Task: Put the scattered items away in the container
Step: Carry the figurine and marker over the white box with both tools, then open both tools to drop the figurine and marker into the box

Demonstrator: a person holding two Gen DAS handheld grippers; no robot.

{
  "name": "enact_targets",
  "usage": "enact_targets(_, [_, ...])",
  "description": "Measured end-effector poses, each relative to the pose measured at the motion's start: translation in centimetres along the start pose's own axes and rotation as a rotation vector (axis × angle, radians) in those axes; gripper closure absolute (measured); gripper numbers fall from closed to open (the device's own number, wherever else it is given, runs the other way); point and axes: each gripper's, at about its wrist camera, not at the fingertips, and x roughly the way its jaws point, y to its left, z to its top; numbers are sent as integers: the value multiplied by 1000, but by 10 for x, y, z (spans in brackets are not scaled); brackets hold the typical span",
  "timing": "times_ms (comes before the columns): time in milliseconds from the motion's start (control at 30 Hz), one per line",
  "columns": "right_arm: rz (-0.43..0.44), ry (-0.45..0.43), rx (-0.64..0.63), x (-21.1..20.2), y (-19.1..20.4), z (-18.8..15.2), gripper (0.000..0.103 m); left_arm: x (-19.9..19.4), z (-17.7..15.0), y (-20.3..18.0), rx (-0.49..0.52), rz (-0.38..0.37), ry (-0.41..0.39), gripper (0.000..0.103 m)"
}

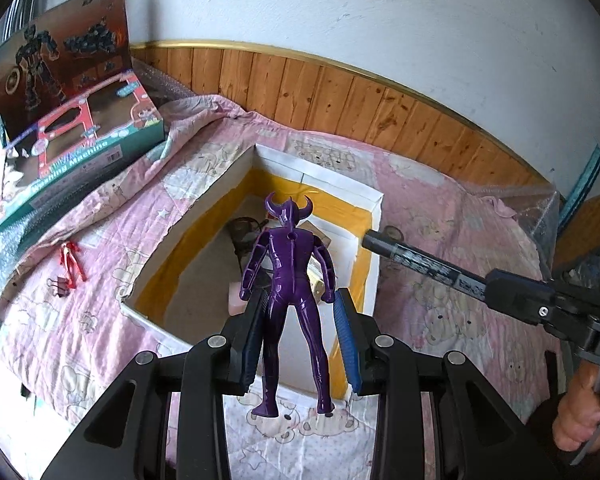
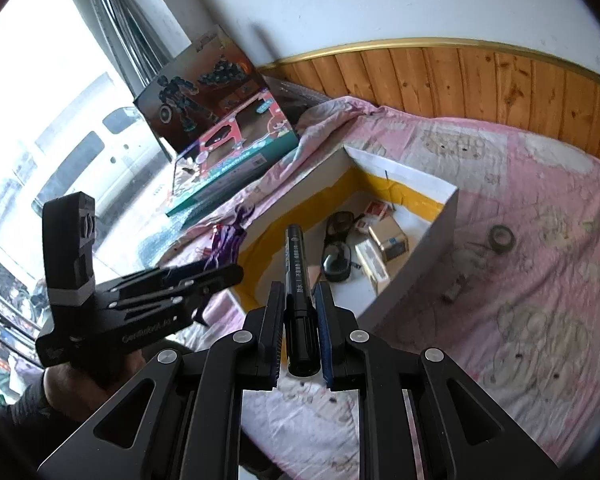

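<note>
Gripped between the pads of the left claw (image 1: 296,320), a glossy purple horned figure (image 1: 290,264) hangs with its head forward over the open cardboard box (image 1: 364,196), feet trailing back toward the camera above the pink quilt (image 1: 440,184) of the bed. Its torso sits between the two fingers, which press at its hips, so the claw is clamped on it. From the right wrist view the right claw (image 2: 300,320) is likewise closed around a black marker (image 2: 296,276), the capped end pointing out over the near rim of the same box. Inside the box lie small cartons and a dark rounded object, too jumbled to name with certainty. Well apart on the quilt to the left, a small red figure (image 1: 71,264) and a black binder clip (image 1: 60,286) lie just beside each other, and on the far side a roll of tape (image 2: 502,237) and some small bits remain loose. Both hands look to be at the drop-off step. Next, each claw likely needs to carry its load clear inside the walls and part its fingers; the marker's length and the figure's spread arms could catch the rim if released too near it.
</note>
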Motion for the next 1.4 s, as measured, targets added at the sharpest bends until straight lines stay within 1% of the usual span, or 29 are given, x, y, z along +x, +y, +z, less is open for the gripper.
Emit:
enact_targets(233, [-26, 35, -5, 38, 1, 24, 87, 29, 3, 11, -85, -52, 68, 68])
enact_targets(300, [-36, 48, -8, 50, 1, 28, 87, 37, 2, 11, -89, -56, 88, 68])
enact_targets(533, [-78, 128, -9, 97, -6, 30, 87, 68, -2, 14, -122, -58, 176, 68])
enact_targets(767, [-133, 227, -54, 139, -11, 21, 87, 98, -2, 23, -123, -24, 238, 68])
enact_targets(867, [-151, 256, -69, 153, -15, 20, 87, 112, -3, 26, -123, -23, 271, 67])
enact_targets(933, [-150, 282, -79, 161, -18, 18, 86, 123, -4, 29, -123, -9, 287, 66])
enact_targets(1000, [-129, 319, -81, 172, -21, 16, 82, 132, -5, 33, -110, 14, 304, 66])
enact_targets(1033, [-141, 334, -92, 176, -23, 15, 78, 134, -6, 34, -99, 38, 305, 65])
enact_targets(1067, [-150, 337, -98, 176, -23, 15, 71, 135, -7, 35, -85, 49, 307, 62])
enact_targets(1100, [-152, 343, -107, 176, -24, 14, 70, 135, -9, 36, -78, 49, 313, 61])
enact_targets(1200, [-157, 378, -138, 177, -23, 13, 70, 126, -10, 40, -62, 33, 307, 61])
enact_targets(1300, [-159, 440, -209, 180, -17, 11, 70, 117, -8, 46, -66, 16, 311, 58])
enact_targets(1400, [-179, 475, -284, 179, -10, 9, 70, 113, -10, 45, -27, 28, 332, 58])
